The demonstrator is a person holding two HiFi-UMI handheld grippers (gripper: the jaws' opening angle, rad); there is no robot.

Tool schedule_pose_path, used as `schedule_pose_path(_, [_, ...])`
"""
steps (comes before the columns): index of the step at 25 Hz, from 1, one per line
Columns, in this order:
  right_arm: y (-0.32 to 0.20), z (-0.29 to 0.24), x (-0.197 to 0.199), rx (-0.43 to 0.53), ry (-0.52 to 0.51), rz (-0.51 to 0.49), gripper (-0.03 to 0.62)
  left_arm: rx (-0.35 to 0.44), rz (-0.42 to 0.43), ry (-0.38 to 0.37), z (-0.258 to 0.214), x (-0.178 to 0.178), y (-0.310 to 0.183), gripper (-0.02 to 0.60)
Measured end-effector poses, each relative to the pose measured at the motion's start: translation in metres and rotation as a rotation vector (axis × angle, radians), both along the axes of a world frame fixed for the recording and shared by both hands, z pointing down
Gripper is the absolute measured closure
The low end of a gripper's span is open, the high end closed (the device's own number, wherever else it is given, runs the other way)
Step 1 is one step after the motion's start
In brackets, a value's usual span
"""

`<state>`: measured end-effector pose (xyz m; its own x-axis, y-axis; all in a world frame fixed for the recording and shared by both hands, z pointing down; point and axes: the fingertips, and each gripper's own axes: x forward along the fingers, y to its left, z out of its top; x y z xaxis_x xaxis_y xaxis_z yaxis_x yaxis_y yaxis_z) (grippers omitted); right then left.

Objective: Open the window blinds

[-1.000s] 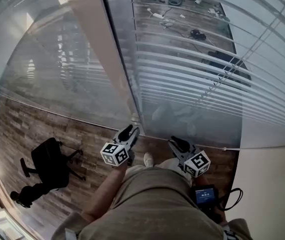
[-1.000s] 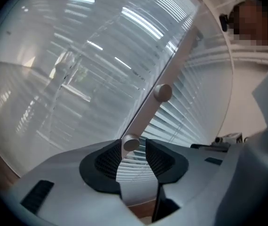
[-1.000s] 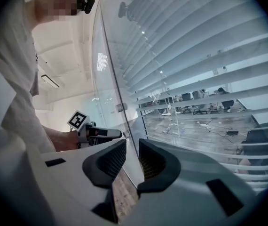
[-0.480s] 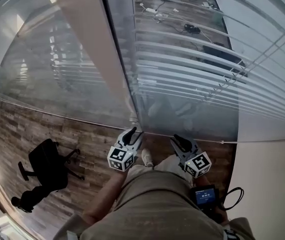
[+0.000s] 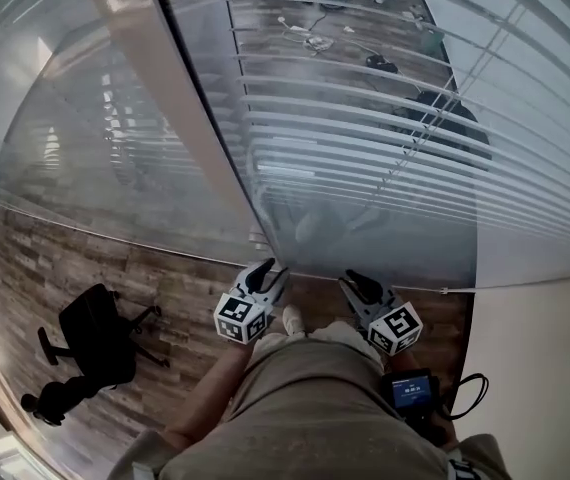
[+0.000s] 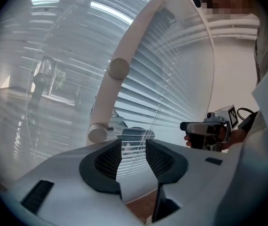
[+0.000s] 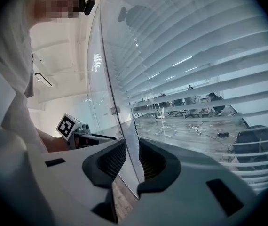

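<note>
Hovering left gripper [image 5: 266, 268], right gripper [image 5: 354, 281], jaws apart, seemingly empty, before blinds [image 5: 365, 140].

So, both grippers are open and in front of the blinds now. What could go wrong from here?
1. The left gripper and right gripper hold nothing. The thin cord on the blinds is easy to miss, and the jaws might bend a slat instead.
2. The cable at the right hip could snag when the arms reach up.

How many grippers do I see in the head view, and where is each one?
2. The left gripper is low in the centre, in front of the white post; the right gripper is beside it, in front of the blinds. Neither holds anything.
</note>
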<state>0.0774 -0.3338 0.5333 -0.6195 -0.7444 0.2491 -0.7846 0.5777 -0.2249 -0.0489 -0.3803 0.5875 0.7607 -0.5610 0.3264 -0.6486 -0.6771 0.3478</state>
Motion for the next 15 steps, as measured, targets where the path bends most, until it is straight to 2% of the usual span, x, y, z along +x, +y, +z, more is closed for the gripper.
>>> schedule_pose_path(10, [0.023, -0.037, 0.030, 0.053, -0.034, -0.040, 0.503, 0.029, -0.017, -0.016, -0.036, 0.039, 0.033, 0.426])
schedule_pose_path(13, [0.038, -0.034, 0.043, 0.042, -0.049, -0.044, 0.504, 0.016, -0.023, -0.031, -0.034, 0.051, 0.050, 0.426])
schedule_pose_path(15, [0.046, -0.039, 0.056, 0.040, -0.053, -0.043, 0.503, -0.002, -0.037, -0.013, -0.041, 0.060, 0.058, 0.426])
